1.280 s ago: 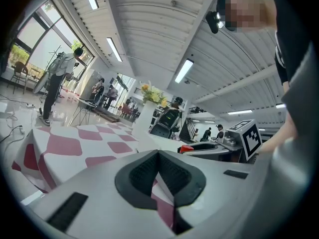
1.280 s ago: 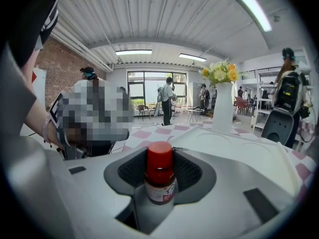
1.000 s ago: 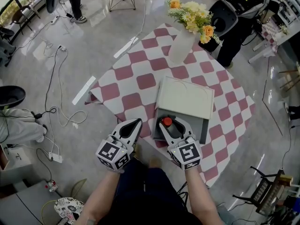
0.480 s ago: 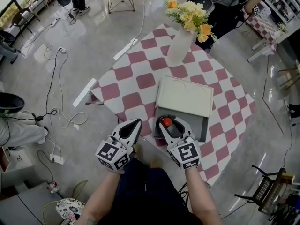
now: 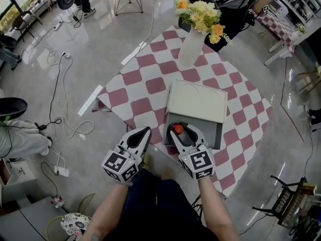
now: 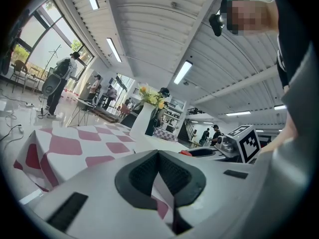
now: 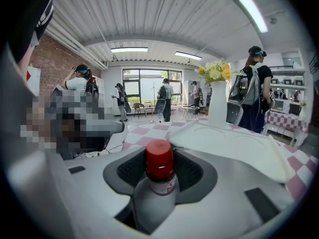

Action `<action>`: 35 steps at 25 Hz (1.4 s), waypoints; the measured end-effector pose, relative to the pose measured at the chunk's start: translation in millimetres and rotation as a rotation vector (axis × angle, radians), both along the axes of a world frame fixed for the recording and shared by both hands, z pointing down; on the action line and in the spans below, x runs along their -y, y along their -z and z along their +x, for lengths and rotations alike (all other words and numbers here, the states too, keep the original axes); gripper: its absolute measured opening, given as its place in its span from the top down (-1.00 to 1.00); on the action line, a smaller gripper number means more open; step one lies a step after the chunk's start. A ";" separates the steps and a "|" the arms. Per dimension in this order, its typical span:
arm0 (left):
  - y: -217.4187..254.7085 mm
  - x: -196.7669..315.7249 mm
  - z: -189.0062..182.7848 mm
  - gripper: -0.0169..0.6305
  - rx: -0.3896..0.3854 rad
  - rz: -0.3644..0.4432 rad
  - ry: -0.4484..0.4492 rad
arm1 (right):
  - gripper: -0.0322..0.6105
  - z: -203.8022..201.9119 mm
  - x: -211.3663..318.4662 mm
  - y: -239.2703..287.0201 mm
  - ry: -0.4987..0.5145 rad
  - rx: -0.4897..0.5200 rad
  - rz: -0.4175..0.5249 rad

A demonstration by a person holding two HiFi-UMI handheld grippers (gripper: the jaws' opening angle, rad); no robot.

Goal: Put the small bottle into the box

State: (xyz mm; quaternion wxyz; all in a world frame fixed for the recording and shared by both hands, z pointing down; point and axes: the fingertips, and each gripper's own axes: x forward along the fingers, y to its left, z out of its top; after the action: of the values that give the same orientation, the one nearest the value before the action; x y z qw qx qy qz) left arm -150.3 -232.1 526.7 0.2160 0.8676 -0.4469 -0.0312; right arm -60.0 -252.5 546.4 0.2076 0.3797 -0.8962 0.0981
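A small bottle [image 5: 177,129] with a red cap [image 7: 159,159] stands upright between the jaws of my right gripper [image 5: 183,131], which is shut on it. Those jaws have just been easing open a little, with the bottle's body still filling the gap. The gripper holds the bottle over the near, open grey tray of the box [image 5: 214,136]. The box's white lid [image 5: 196,103] lies open behind the tray and shows in the right gripper view [image 7: 234,144]. My left gripper [image 5: 146,131] is shut and empty at the table's near edge, left of the box, its tips together [image 6: 158,154].
A pink-and-white checkered cloth [image 5: 150,87] covers the table. A white vase [image 5: 189,46] with yellow flowers stands at the far side. Cables and a power strip [image 5: 59,169] lie on the floor to the left. People stand around the room beyond the table.
Both grippers and the bottle stay where they were. Only the people and chairs beyond the far side of the table have shifted.
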 end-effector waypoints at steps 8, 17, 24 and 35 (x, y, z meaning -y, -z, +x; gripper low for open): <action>2.7 -2.1 4.9 0.94 -0.007 0.007 -0.015 | 0.28 3.1 -7.5 -0.7 0.002 0.011 -0.023; 3.8 -3.4 8.0 0.94 -0.012 0.006 -0.015 | 0.28 10.9 -13.1 -0.4 -0.015 0.016 -0.027; 9.0 -2.4 14.3 0.94 -0.012 0.016 -0.024 | 0.28 23.7 -17.5 2.1 -0.036 0.017 -0.031; 20.5 -2.7 29.4 0.94 -0.007 0.035 -0.040 | 0.71 50.2 -24.8 22.8 -0.087 0.045 0.038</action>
State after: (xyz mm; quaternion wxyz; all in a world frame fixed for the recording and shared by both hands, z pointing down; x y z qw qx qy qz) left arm -120.8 -229.4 506.2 0.2029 0.8799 -0.4281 -0.0376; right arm -9.8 -227.7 523.6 0.1757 0.4200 -0.8849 0.0985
